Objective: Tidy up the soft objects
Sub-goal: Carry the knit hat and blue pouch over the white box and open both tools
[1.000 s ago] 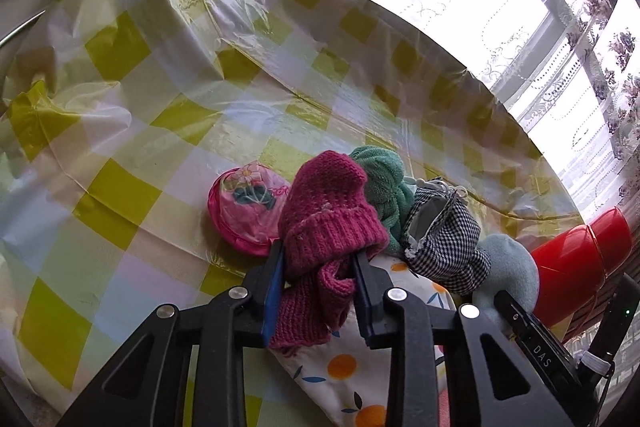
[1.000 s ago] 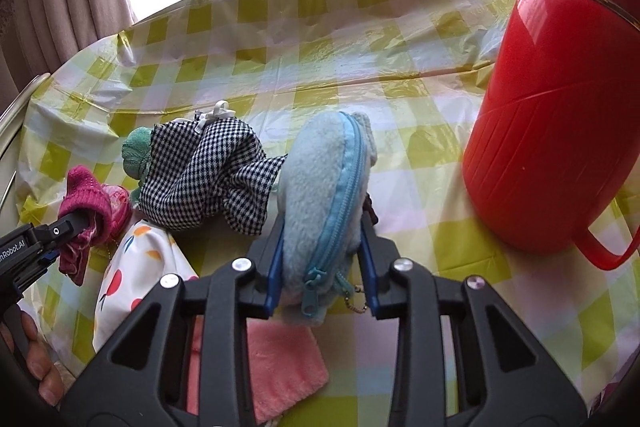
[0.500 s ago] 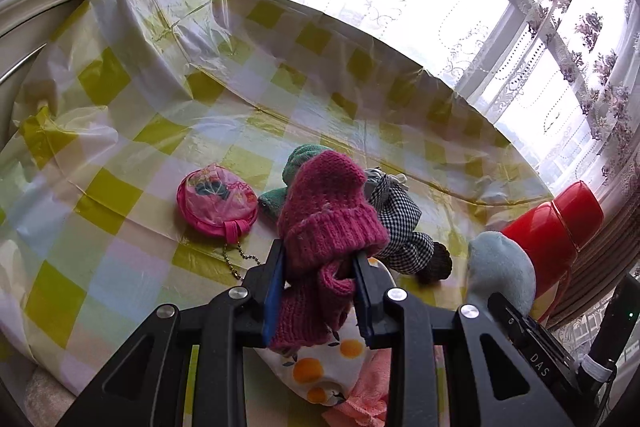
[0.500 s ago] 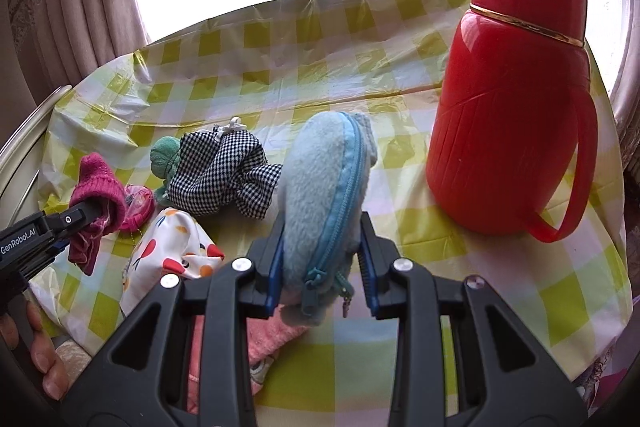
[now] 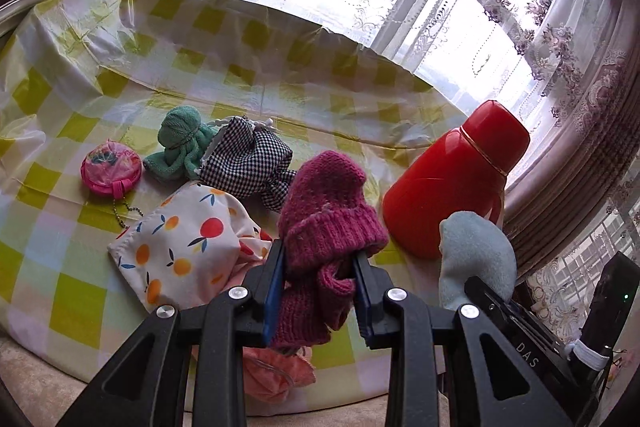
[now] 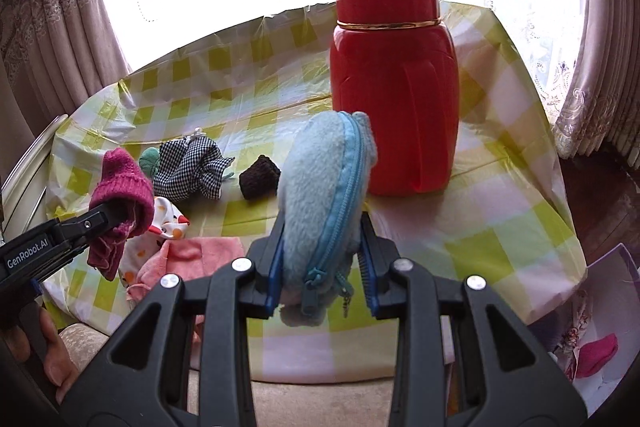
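– Where are the soft things?

– My left hand-held gripper (image 5: 318, 275) pinches the knitted hat (image 5: 330, 211), my right hand-held gripper (image 6: 320, 255) the plush pouch (image 6: 324, 187), both near the red flask (image 6: 394, 87).

– Handling?

– Light, squashy; I'd grip mid-body.

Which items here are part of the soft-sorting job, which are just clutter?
In play: knit hat in left gripper; blue pouch in right gripper; checked bag, green toy, fruit-print pouch, pink cloth, brown knit piece.
Lying about: red flask, tablecloth.
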